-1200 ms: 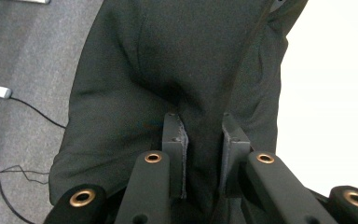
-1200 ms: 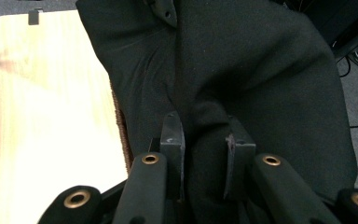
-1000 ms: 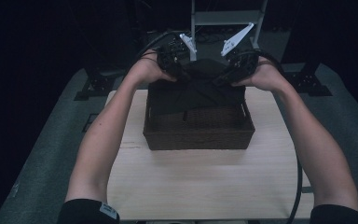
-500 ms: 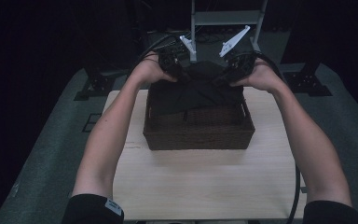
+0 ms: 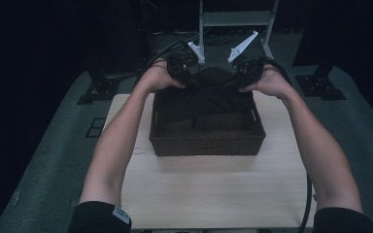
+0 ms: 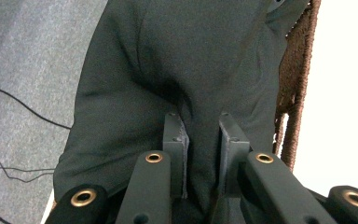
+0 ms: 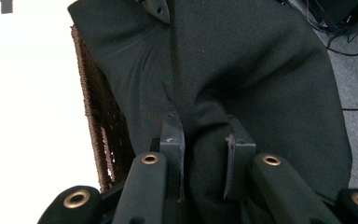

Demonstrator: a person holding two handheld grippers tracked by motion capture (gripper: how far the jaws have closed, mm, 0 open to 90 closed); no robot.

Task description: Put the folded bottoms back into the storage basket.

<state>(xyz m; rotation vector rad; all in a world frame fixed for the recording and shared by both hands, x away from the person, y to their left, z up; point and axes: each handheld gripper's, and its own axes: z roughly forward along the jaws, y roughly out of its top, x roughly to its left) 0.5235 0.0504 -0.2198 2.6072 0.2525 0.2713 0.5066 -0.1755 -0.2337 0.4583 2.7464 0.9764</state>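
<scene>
Dark cloth (image 5: 209, 94) drapes over the wicker basket's (image 5: 206, 143) far rim, clamped by left hand-held gripper (image 5: 190, 83) and right hand-held gripper (image 5: 227, 86). Likely lowering it in; next, ease down, then release.

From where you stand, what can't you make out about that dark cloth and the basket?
- Basket inside: high view, the dark cloth covers it.
- Basket's far rim: high view, cloth and both grippers, left gripper and right gripper, hide it.
- What kind of garment the cloth is: both gripper views, bunched folds; edges cut off.
- Room behind the table: too dark.
</scene>
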